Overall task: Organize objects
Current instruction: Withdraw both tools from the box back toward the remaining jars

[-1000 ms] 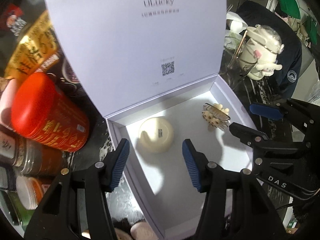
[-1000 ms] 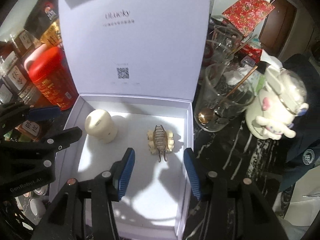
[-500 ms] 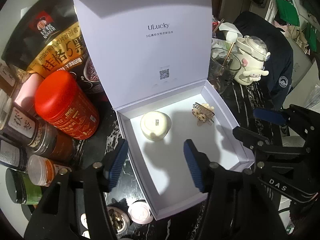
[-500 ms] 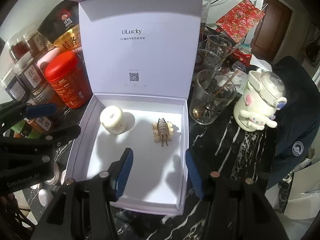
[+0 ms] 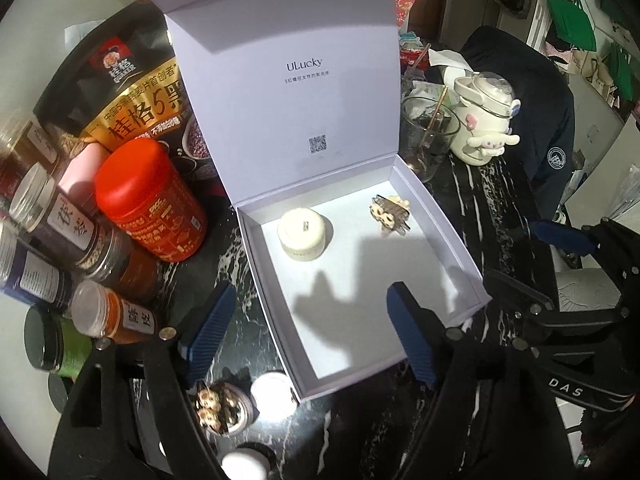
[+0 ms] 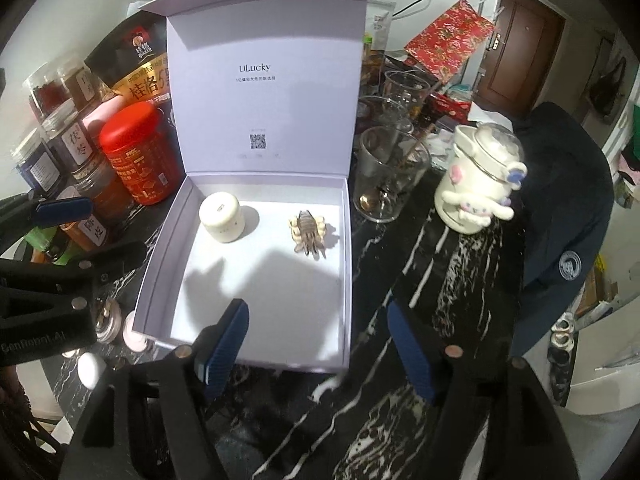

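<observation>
The matte white cardboard box [image 6: 347,264], lid upright at twelve o'clock, holds a smooth cream jar [image 6: 221,217] and, at its three o'clock, a ribbed beige hair claw [image 6: 307,232]. The left gripper [image 5: 308,332] and the right gripper [image 6: 316,344] have just been opening; both ribbed-padded pairs gape empty.

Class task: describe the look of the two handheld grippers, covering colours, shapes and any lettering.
Both the left gripper and the right gripper are black plastic frames with round metal rivets, and their jaws are lined with ribbed blue pads. White lettering marks each body: "DAS" on the right, "GenRobot.AI" on the left.
</observation>
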`<state>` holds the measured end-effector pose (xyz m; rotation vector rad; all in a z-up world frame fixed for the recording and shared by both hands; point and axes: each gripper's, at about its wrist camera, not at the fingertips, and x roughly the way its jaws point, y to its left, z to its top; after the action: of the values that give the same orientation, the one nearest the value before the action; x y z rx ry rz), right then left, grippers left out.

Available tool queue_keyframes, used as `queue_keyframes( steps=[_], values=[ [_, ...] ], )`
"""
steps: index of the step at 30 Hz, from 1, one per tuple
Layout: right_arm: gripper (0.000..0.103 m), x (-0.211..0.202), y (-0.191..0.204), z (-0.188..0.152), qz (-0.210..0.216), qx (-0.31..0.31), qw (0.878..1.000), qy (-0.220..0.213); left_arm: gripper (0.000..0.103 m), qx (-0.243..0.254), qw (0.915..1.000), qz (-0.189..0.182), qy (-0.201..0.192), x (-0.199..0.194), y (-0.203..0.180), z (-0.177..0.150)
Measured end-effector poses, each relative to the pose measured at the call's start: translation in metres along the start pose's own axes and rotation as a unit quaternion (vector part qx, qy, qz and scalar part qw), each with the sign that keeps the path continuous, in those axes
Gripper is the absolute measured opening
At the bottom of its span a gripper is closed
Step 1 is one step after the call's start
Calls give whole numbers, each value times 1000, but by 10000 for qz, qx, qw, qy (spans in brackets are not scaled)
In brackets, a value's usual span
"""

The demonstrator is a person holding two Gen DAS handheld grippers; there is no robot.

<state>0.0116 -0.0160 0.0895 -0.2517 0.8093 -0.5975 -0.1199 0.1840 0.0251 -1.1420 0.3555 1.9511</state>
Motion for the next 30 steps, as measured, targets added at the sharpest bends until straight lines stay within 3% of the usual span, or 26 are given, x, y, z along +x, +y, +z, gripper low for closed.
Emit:
queue_keyframes(
  steps=[15, 30],
  values=[
    [73, -32, -14, -51, 182, 42, 9998, -51, 77, -305, 9995, 6, -24, -30, -25, -47],
    [73, -44, -15, -96, 603, -271, 9978, 61, 77, -843, 9960, 291, 50, -49, -55, -101]
  ],
)
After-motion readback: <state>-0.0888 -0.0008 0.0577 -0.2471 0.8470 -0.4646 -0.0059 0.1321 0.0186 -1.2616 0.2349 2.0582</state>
